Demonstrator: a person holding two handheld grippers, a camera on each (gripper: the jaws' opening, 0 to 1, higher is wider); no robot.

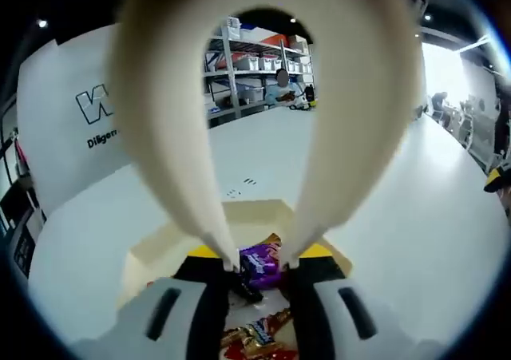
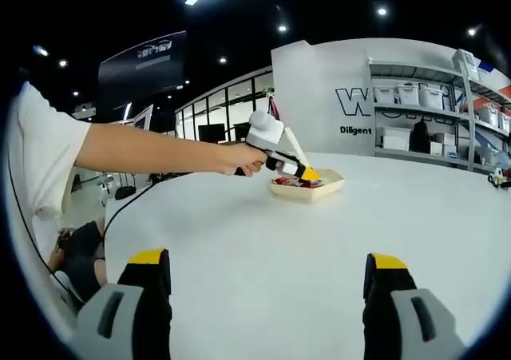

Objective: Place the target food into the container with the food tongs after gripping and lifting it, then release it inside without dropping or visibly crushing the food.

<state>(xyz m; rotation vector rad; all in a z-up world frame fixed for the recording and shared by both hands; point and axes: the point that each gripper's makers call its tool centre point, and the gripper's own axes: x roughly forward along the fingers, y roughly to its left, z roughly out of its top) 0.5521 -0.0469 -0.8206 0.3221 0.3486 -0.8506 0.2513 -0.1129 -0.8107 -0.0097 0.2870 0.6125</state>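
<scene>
White bench under me carries the tray [image 1: 160,244], where my left gripper [image 1: 259,284], fingers clamped on the tongs [image 1: 192,152], has the tong tips straddling the purple candy [image 1: 259,263] dead ahead, while my right gripper [image 2: 259,284] hangs open, well apart.

A white wall panel [image 2: 351,89] beyond the table carries a big outlined "W" with a cut-off "Diligent" in small black type beneath. In the left gripper view the same panel [image 1: 80,128], left of the tongs' arms, reads "Diligen". Print on the purple wrapper [image 1: 260,263] between the fingertips is too blurred to read.
</scene>
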